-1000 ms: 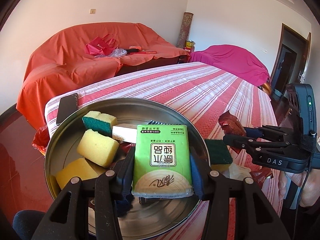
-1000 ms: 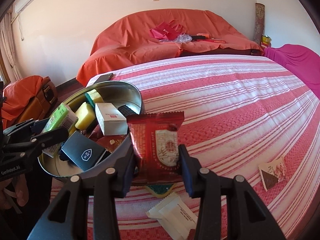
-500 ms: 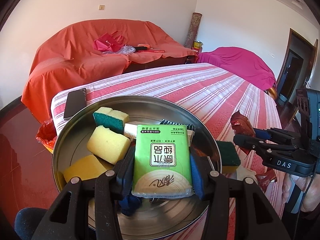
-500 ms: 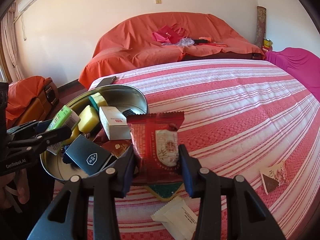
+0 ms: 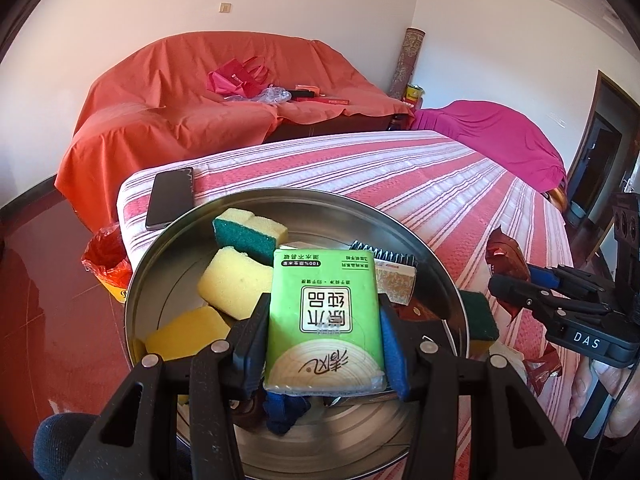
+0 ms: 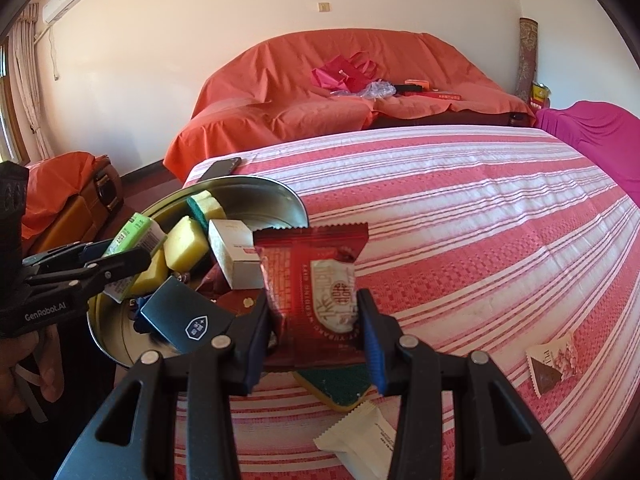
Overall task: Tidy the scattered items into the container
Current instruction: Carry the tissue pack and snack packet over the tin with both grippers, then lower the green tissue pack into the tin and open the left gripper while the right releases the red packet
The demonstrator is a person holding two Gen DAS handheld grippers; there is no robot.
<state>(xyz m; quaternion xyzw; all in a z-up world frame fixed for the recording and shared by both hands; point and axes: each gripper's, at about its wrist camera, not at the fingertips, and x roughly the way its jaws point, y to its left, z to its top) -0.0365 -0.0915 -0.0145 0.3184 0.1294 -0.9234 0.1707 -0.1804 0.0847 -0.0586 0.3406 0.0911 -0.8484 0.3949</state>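
Your two hand-held grippers are working over a worktop (image 6: 460,200) that is wearing a red-and-white striped cloth, with an orange-draped sofa (image 6: 320,92) sitting beyond it at twelve o'clock.

A round metal container (image 5: 168,264) is resting at the worktop's near left corner. In the left wrist view it is filling the centre. Inside it, yellow sponges (image 5: 236,284) are lying at ten o'clock, a green-backed sponge (image 5: 248,232) at eleven o'clock and a white box (image 6: 236,256) near the middle; a dark blue card box (image 6: 184,316) is leaning at the near rim.

Your left gripper (image 5: 324,320) is hovering over the container, and its jaws are clamping a green tissue pack (image 5: 324,312) by its two sides.

Your right gripper (image 6: 316,328) is hanging just outside the container's rim, at three o'clock from it. Its jaws are clenching a red snack packet (image 6: 316,276), which is standing upright between them.

On the cloth below that packet, a green scouring pad (image 6: 340,384) and a white sachet (image 6: 364,440) are lying at six o'clock. A small brown-and-pink sachet (image 6: 552,364) is lying well apart at four o'clock. A black phone (image 5: 170,196) is lying just beyond the container, at eleven o'clock.
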